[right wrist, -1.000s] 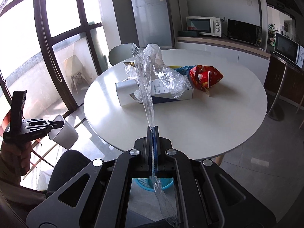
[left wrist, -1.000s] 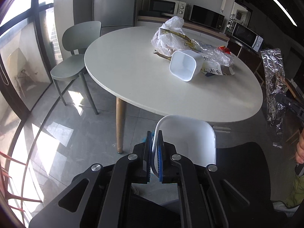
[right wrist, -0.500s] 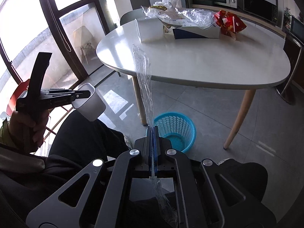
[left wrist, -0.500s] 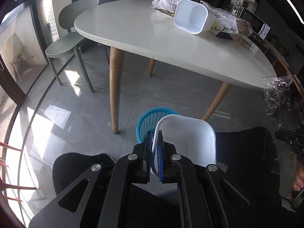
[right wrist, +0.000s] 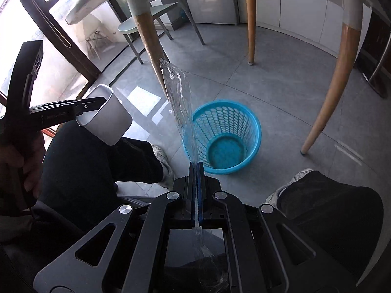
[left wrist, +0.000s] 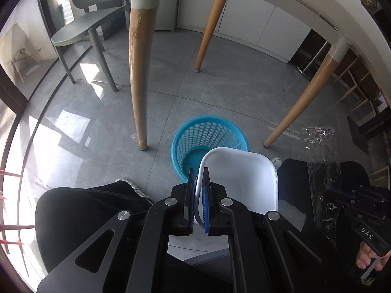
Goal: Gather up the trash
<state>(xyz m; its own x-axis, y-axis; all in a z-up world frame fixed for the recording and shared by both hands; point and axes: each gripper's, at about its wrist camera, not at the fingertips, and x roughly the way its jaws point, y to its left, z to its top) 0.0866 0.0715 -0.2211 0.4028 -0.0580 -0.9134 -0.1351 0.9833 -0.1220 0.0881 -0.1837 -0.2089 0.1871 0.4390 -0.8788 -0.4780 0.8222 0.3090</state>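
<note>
The blue basket [left wrist: 210, 144] stands on the grey floor beneath the table [left wrist: 305, 2], between its wooden legs. Above the basket's near rim hangs a white plastic cup [left wrist: 240, 180], its wall pinched between the closed fingers of the left gripper [left wrist: 199, 190], which points steeply down. The right gripper [right wrist: 195, 185], also tilted down toward the basket, is clamped tight on a strip of clear plastic wrap [right wrist: 179, 97] standing up in front of the basket. In the left wrist view the cup hides part of the basket's rim. The right wrist view alone shows the cup's outside [right wrist: 107, 117] and the hand [right wrist: 22, 161] gripping the left tool; the basket's floor looks bare.
</note>
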